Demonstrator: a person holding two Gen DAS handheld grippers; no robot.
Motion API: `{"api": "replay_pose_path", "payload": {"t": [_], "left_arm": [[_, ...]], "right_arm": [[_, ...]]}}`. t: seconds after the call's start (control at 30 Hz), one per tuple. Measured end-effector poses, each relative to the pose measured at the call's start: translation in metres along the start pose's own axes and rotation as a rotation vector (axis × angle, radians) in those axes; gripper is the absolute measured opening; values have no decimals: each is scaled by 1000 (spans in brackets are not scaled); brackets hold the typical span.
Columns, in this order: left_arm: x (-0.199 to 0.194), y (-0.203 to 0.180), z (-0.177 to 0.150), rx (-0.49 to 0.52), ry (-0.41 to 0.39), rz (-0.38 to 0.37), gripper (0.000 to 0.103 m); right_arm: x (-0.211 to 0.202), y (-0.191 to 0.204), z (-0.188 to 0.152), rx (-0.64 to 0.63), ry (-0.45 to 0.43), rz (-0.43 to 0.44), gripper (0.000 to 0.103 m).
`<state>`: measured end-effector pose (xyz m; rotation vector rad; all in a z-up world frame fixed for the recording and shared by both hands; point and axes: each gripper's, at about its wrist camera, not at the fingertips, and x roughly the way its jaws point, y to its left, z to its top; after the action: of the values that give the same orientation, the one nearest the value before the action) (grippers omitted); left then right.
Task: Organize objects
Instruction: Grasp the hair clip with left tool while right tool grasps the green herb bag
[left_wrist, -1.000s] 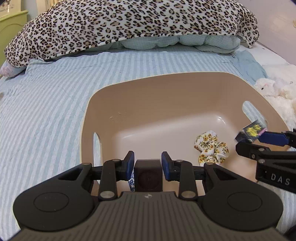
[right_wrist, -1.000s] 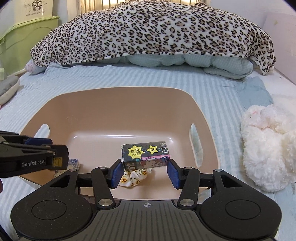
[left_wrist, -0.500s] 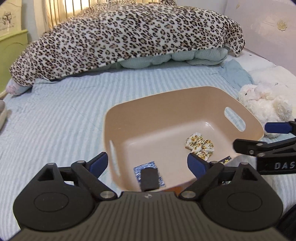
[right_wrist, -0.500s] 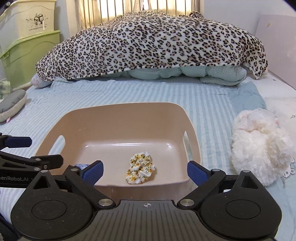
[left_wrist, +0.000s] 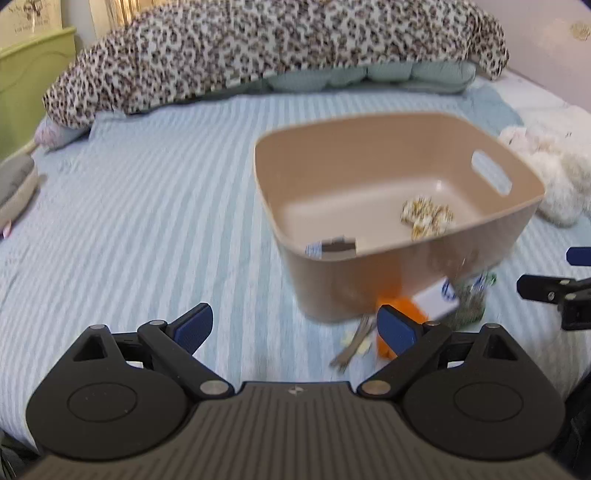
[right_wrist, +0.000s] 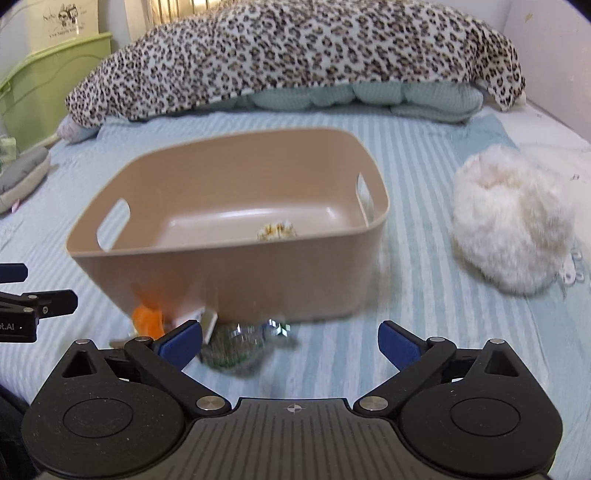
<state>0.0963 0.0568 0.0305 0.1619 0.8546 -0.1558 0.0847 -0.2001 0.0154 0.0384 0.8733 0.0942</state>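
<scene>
A tan plastic basket (left_wrist: 413, 280) (right_wrist: 236, 280) sits on the striped bed. Inside lie a floral scrunchie (left_wrist: 426, 218) (right_wrist: 277, 230) and a small dark box (left_wrist: 338, 246) near the front wall. In front of the basket lie an orange item (left_wrist: 400, 308) (right_wrist: 147, 319), a white box (left_wrist: 437, 297), a metal utensil (left_wrist: 354, 343) and a green shiny packet (right_wrist: 236, 345). My left gripper (left_wrist: 295, 328) is open and empty, back from the basket. My right gripper (right_wrist: 290, 341) is open and empty, above the packet.
A white plush toy (right_wrist: 513, 221) (left_wrist: 554, 173) lies right of the basket. A leopard-print blanket (right_wrist: 295, 55) is heaped at the head of the bed. A grey cushion (right_wrist: 22, 173) lies at the far left, green bins (right_wrist: 48, 77) behind it.
Both grippers let go of their items into the basket, opened wide and pulled back. The loose items in front of the basket have come into view.
</scene>
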Motion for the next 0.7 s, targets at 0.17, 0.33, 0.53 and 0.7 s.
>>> {"api": "replay_pose_path", "payload": {"t": [0.17,0.33,0.53,0.7], "left_arm": [[13,-2,-20,31,55,10,96],[31,-6,-34,68,119,-11,96],[50,-6,-41,62,151,-24,96],[60,-1,-35,14,146,-68,95]], "right_arm": [[12,2,-13,2,49,-10,103],[22,6,-22,8,86,3,103],[33,13,-26,7,109,22,103],[43,15,-26,25,103,39,103]]}}
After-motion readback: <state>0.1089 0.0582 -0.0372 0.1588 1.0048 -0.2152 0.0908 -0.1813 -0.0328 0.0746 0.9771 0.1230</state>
